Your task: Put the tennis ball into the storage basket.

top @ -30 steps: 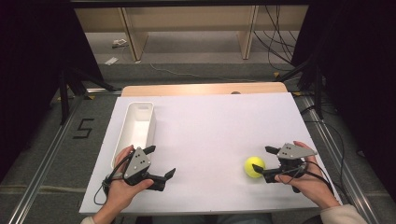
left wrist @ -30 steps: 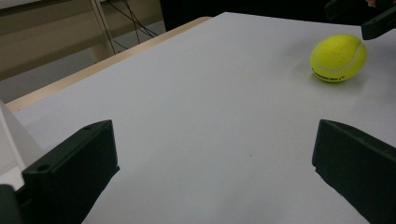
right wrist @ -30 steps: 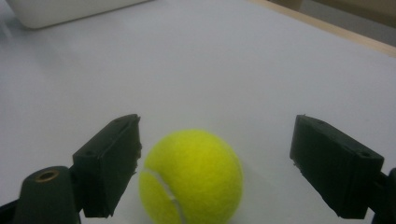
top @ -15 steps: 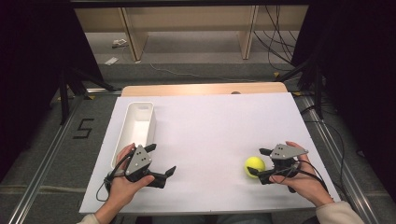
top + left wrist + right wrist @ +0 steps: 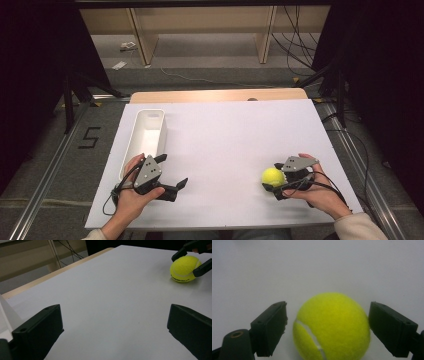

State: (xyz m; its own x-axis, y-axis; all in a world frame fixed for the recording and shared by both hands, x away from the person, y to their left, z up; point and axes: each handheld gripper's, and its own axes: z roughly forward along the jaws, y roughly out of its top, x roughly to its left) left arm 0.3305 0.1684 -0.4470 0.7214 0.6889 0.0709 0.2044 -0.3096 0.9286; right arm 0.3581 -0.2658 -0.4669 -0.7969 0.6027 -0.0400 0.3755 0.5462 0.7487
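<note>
Two black jaws of the right gripper (image 5: 329,327) stand on either side of the fuzzy yellow tennis ball (image 5: 332,326). In the right gripper view the right jaw seems to touch the felt, while a thin gap shows at the left jaw, so a firm grip cannot be told. The ball rests on the white bench (image 5: 225,145), near its front right corner. Compared with a second ago, the right gripper (image 5: 280,182) has come forward around the ball (image 5: 273,177), which then lay just off its jaw tips. The left gripper (image 5: 172,189) has kept its place beside the long white plastic tray (image 5: 146,132), its jaws wide with nothing between them. In the left gripper view, dark lettering on the ball (image 5: 183,268) is too small to read. On the floor left of the bench, a black "5" (image 5: 90,137) is marked. The right hand (image 5: 320,192) hides much of its gripper's body.
</note>
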